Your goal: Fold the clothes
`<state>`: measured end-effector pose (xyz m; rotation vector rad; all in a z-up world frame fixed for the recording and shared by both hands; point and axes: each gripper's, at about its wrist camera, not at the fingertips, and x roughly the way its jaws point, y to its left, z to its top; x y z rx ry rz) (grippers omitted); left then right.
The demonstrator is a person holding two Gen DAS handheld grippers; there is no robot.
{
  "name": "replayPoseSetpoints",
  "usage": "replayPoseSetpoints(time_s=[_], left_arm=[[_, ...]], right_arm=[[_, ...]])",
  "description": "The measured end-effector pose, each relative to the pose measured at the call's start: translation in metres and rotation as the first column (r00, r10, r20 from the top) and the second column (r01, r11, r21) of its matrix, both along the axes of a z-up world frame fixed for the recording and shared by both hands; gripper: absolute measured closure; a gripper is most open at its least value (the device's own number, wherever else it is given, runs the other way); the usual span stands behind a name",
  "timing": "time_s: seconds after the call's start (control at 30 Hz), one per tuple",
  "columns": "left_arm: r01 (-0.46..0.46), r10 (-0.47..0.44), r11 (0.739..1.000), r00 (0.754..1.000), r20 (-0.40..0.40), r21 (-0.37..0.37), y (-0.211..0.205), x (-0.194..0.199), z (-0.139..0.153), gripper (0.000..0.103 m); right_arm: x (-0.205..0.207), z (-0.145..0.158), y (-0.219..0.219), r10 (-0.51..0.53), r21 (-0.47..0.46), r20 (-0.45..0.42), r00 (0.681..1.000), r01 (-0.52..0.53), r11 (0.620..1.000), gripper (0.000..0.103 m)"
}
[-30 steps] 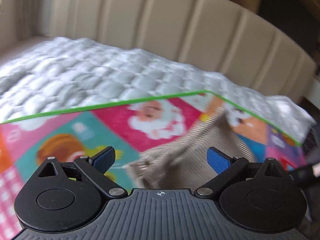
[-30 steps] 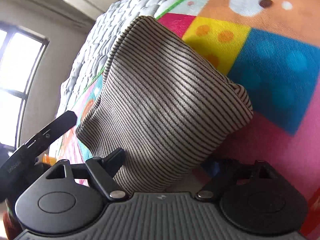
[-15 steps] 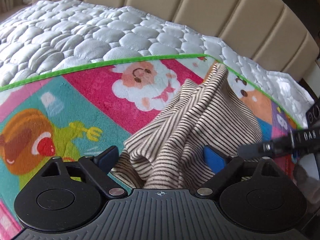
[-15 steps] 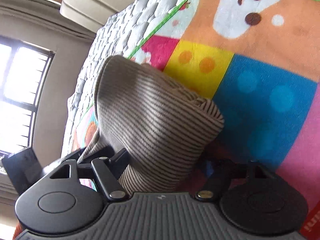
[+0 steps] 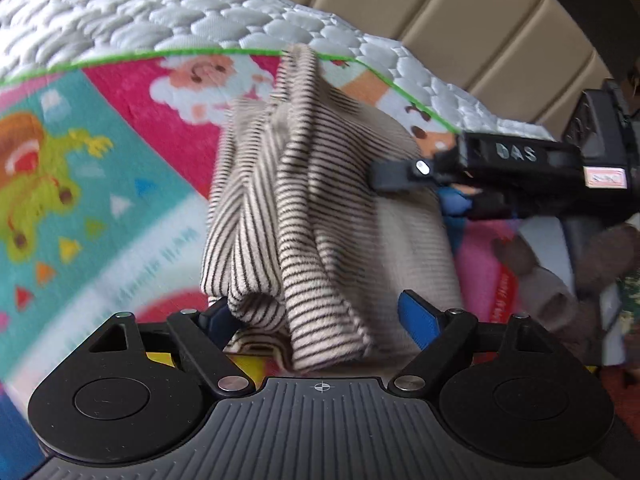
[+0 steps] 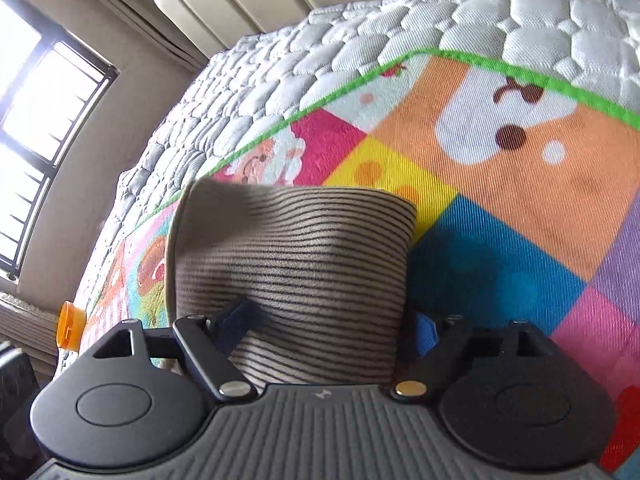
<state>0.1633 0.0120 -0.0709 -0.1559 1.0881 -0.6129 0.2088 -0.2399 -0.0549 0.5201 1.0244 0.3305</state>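
Observation:
A beige garment with thin dark stripes (image 5: 304,200) stands bunched up off the colourful play mat (image 5: 120,200). My left gripper (image 5: 316,316) straddles its near rolled edge. The jaws are closing, with the cloth between the blue pads; the right pad (image 5: 418,316) still shows free. My right gripper (image 5: 416,188) comes in from the right and holds the garment's far side up. In the right wrist view the striped garment (image 6: 304,248) fills the whole gap of the right gripper (image 6: 328,324), whose jaws are opening slightly while still holding the bundle.
The mat (image 6: 500,200) lies on a white quilted mattress (image 5: 160,8) with a beige padded headboard (image 5: 440,20) behind. A window (image 6: 36,120) and an orange object (image 6: 70,324) are off the bed's left side. A blurred hand (image 5: 560,280) holds the right gripper.
My left gripper has moved forward and down onto the garment, so the cloth now lies between its pads. The right gripper rolled, and the garment it holds now stands more upright.

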Motion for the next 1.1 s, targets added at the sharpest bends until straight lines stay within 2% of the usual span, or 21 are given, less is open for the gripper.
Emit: replayPoseSetpoints(time_s=[0.1,0.17,0.27,0.37,0.4,0.5,0.6,0.67,0.7,0.73,0.8,0.87,0.93,1.0,1.07,1.1], left_arm=[[-0.024,0.023,0.997,1.0,-0.02,-0.069,-0.003,-0.019,-0.005,0.015],[-0.005,0.005,0.998,1.0,0.012,-0.059,-0.005,-0.027,-0.002,0.016],[0.009,-0.006,0.996,1.0,0.027,-0.093,0.007,-0.025,0.01,0.016],[-0.045,0.045,0.983,0.999,0.0,-0.176,0.024,-0.016,0.016,0.012],[-0.061,0.061,0.982,0.998,-0.008,-0.176,0.027,-0.013,0.016,0.012],[-0.084,0.084,0.983,0.996,-0.006,-0.161,0.038,-0.006,0.021,0.011],[-0.056,0.067,0.983,0.996,0.059,-0.176,0.056,-0.006,0.036,0.006],[-0.104,0.123,0.973,0.989,0.08,-0.205,0.071,-0.004,0.045,0.004],[-0.129,0.152,0.967,0.984,0.089,-0.221,0.079,-0.003,0.05,0.002],[-0.181,0.201,0.957,0.977,0.067,-0.228,0.084,0.001,0.048,0.002],[-0.292,0.296,0.934,0.955,-0.011,-0.206,0.087,0.014,0.031,0.002],[-0.326,0.322,0.934,0.945,-0.047,-0.147,0.078,0.023,0.011,0.002],[-0.302,0.296,0.946,0.953,-0.06,-0.119,0.068,0.027,-0.003,0.002],[-0.277,0.271,0.954,0.96,-0.069,-0.113,0.059,0.028,-0.014,0.002],[-0.226,0.216,0.963,0.973,-0.08,-0.149,0.049,0.023,-0.014,0.017],[-0.197,0.184,0.965,0.979,-0.088,-0.173,0.042,0.019,-0.013,0.018]], right_arm=[[0.002,-0.003,-0.001,-0.021,0.025,0.01,1.0,0.021,0.999,0.016],[0.003,-0.004,-0.004,-0.044,0.05,0.003,0.999,0.043,0.998,0.016],[0.004,-0.006,-0.009,-0.076,0.084,-0.006,0.997,0.076,0.994,0.016],[0.004,-0.005,-0.006,-0.063,0.062,0.026,0.998,0.062,0.996,0.016],[0.004,-0.004,-0.002,-0.05,0.047,0.043,0.998,0.048,0.998,0.018],[-0.002,0.012,0.027,0.062,-0.083,0.169,0.984,-0.049,0.995,0.024],[-0.006,0.016,0.06,0.175,-0.282,0.247,0.953,-0.102,0.954,0.024],[-0.009,0.018,0.08,0.25,-0.407,0.283,0.926,-0.12,0.905,0.025],[-0.012,0.014,0.083,0.258,-0.443,0.295,0.92,-0.108,0.89,0.022],[-0.014,0.013,0.082,0.257,-0.44,0.307,0.916,-0.102,0.892,0.021],[-0.014,0.017,0.075,0.216,-0.394,0.28,0.935,-0.094,0.914,0.019],[-0.016,0.023,0.063,0.136,-0.32,0.192,0.972,-0.069,0.945,0.013],[-0.023,0.018,0.045,0.071,-0.206,0.055,0.996,-0.058,0.977,0.01],[-0.029,0.01,0.037,0.077,-0.133,-0.034,0.996,-0.081,0.988,0.014],[-0.033,0.009,0.032,0.111,-0.142,-0.041,0.993,-0.115,0.983,0.027],[-0.032,0.013,0.031,0.112,-0.175,-0.017,0.994,-0.113,0.978,0.027]])
